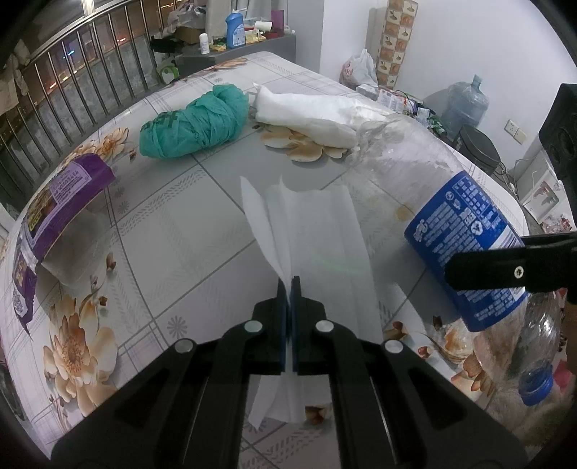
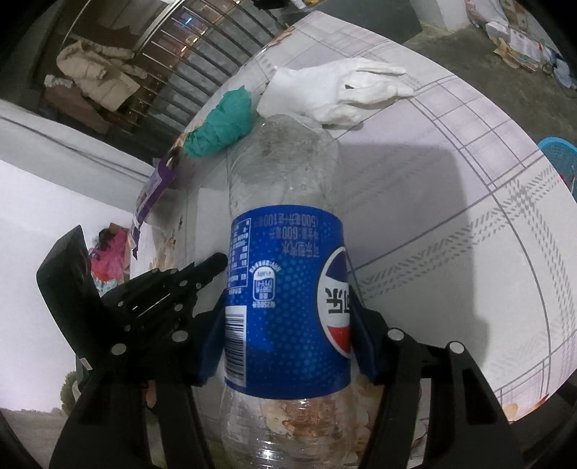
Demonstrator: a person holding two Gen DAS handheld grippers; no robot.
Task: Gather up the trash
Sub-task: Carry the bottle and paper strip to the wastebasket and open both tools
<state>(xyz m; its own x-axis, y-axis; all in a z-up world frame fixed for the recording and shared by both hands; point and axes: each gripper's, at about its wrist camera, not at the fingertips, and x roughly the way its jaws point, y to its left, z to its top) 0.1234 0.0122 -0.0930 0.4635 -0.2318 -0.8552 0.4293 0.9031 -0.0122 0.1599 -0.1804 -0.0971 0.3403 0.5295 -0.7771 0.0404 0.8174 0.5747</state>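
White tissue [image 1: 306,231] stands pinched between the blue pads of the left gripper [image 1: 290,288], whose jaws are pressed together on it; the sheet fans up past the tips and a corner hangs out below them. It sits just left of the bottle [image 1: 465,231], which serves as the landmark here.

That bottle [image 2: 288,288] is clear plastic with a blue label, lying slanted over the flowered table [image 1: 173,231], its blue cap [image 1: 536,383] nearest the camera in the left view. The right gripper [image 2: 285,324] holds it across the label: both blue pads lie flat against the label's sides, one on each side. In the left view one black finger [image 1: 505,271] of that gripper crosses the label.

Beyond the bottle's far end lies a white glove [image 2: 342,90], touching or nearly touching the bottle's base as seen from the right wrist. Left of the glove, and also beyond the bottle, sits a bundled teal bag [image 1: 196,124]; the two lie just beside each other. Far left of the bottle, at the table's edge, is a purple wrapper [image 1: 57,213] with a grey tub-like piece under it; what that piece is I cannot tell.

Right of the bottle, past the table, a blue basket [image 2: 560,158] shows at the frame edge. Behind the table in the left view stand a metal railing [image 1: 72,79], a cluttered shelf with a blue detergent jug [image 1: 235,30], and a large water jug [image 1: 465,104] on the floor.
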